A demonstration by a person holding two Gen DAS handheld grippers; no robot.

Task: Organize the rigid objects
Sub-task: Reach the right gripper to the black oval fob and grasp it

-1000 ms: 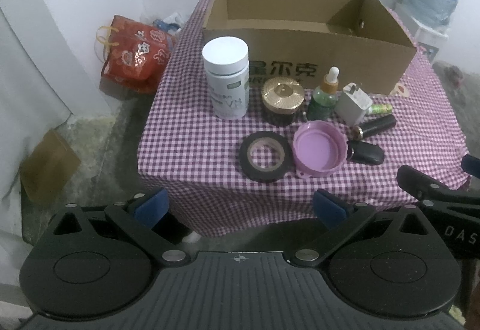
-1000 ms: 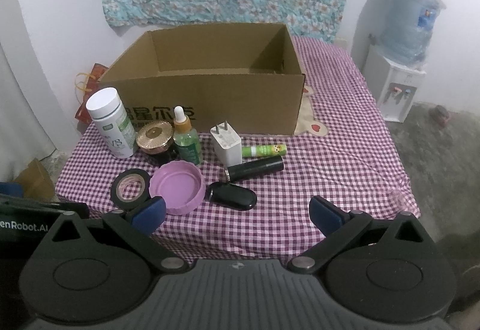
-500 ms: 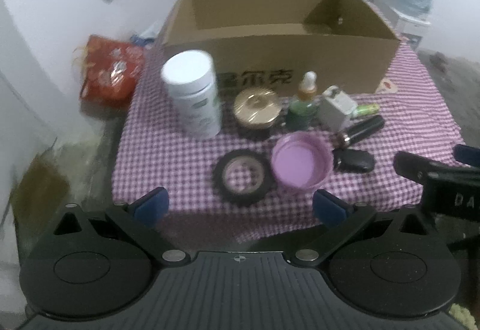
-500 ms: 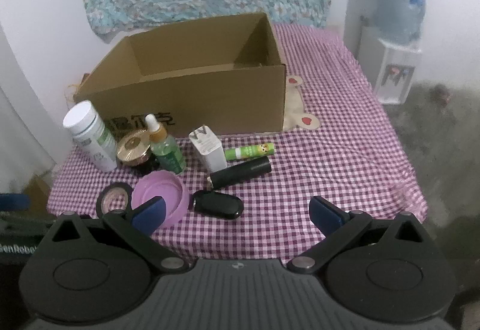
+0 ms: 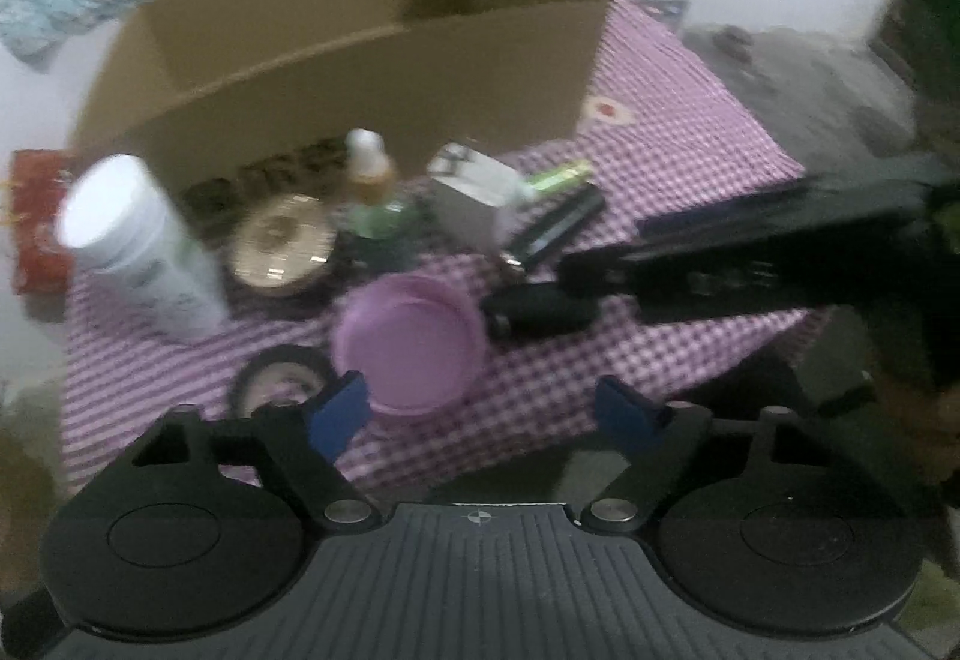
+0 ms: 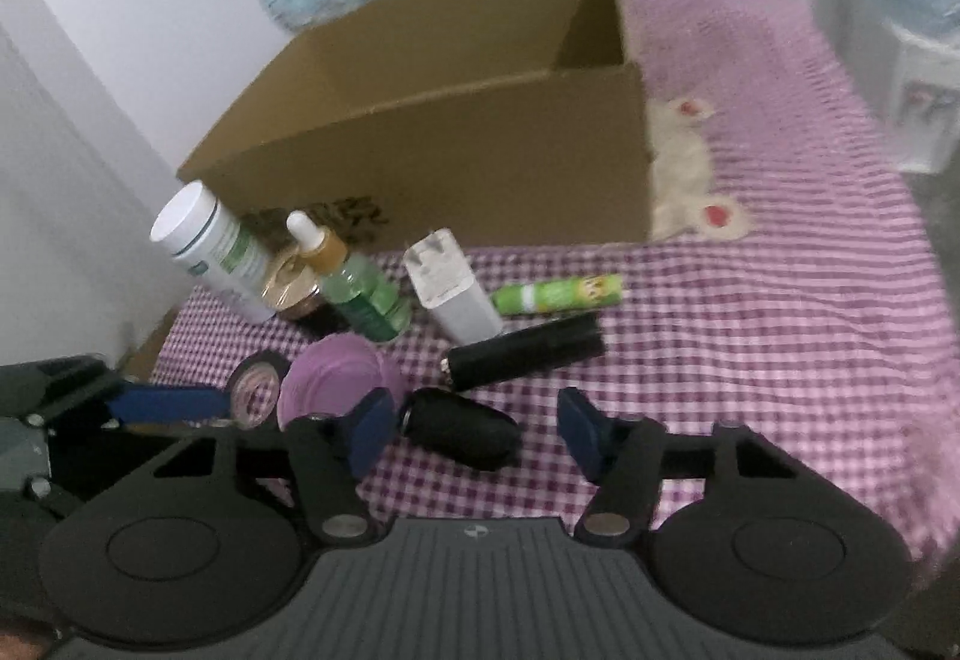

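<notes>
Over the checked worktop (image 6: 750, 360), both tongs are narrowing, empty: right tongs (image 6: 474, 429) nearing the black oval case (image 6: 462, 429), left tongs (image 5: 483, 414) probably the purple lid (image 5: 408, 342); centring matters.

Your left black two-finger gripper with blue pads (image 5: 483, 414) tilts steeply downward, its jaws just narrowed from full spread yet still apart, nothing between the pads. Your right black two-finger gripper with blue pads (image 6: 474, 429) also angles down, its jaws just drawn closer than the left's, pads parted and pressing on nothing. In the left wrist view, the right tool reaches in from the right edge; in the right wrist view, the left tool enters at lower left.
</notes>
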